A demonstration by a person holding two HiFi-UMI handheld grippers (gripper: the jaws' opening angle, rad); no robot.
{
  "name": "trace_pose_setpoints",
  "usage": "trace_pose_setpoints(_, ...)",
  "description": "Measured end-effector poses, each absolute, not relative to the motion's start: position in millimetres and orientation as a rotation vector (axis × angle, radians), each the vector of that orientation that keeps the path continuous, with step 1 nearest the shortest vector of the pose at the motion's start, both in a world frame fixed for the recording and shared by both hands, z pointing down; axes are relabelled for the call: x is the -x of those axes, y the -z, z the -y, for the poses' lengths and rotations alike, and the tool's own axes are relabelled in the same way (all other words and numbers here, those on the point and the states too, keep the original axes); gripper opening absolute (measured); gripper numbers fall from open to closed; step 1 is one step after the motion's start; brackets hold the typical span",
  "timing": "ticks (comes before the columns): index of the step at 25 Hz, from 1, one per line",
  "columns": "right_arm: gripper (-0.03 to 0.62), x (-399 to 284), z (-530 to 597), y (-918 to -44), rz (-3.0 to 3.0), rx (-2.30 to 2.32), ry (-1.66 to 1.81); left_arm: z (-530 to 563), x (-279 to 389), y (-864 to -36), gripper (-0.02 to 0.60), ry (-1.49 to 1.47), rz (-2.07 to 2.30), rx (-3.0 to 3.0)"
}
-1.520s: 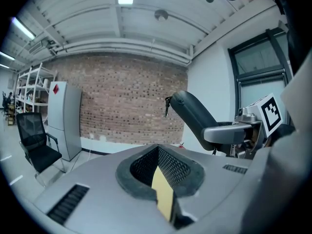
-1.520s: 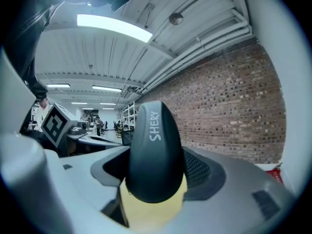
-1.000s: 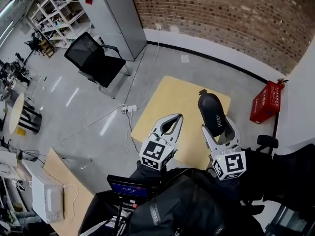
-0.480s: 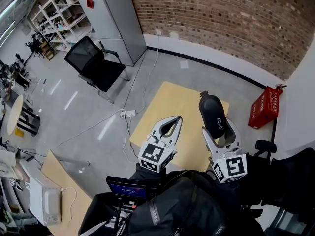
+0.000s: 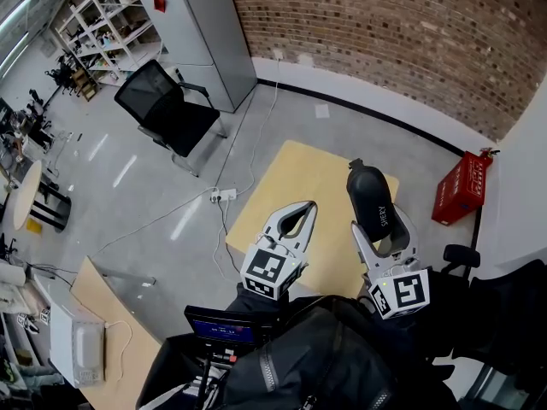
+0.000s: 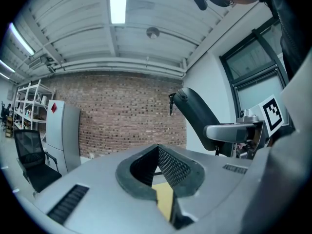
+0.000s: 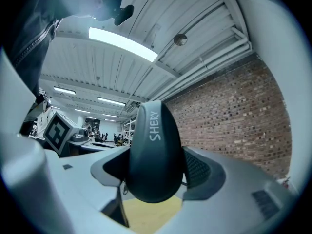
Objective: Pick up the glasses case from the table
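Note:
A dark glasses case [image 5: 373, 202] with pale lettering is clamped in my right gripper [image 5: 382, 229], held in the air above the light wooden table [image 5: 299, 186]. In the right gripper view the glasses case [image 7: 155, 155] stands on end between the jaws and fills the gap. My left gripper [image 5: 293, 219] is shut with nothing in it, to the left of the case over the table's near part. In the left gripper view the left gripper [image 6: 157, 172] shows its jaw tips meeting, and the glasses case [image 6: 197, 116] rises at the right.
A black office chair [image 5: 167, 105] and a grey cabinet [image 5: 201, 37] stand on the floor to the far left. A red crate [image 5: 462, 186] sits by the wall at the right. A white power strip [image 5: 224, 196] with its cable lies left of the table.
The view has shifted slightly; both grippers and the held case keep nearly the same pose above the table.

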State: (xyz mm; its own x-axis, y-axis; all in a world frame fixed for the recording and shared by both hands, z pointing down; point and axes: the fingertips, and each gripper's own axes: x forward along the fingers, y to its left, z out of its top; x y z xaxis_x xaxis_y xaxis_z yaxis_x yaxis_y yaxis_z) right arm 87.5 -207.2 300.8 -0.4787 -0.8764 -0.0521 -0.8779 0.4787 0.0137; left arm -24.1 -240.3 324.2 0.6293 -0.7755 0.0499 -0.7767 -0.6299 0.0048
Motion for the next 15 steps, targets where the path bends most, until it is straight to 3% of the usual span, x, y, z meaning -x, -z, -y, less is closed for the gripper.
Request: trace_pose_setpoints(15, 0.34, -93.6, 206.3, -299.0, -2.669, 1.605, -0.069, 239.6, 20.7, -323.3, 0.0, -0.066, 1.348, -2.807)
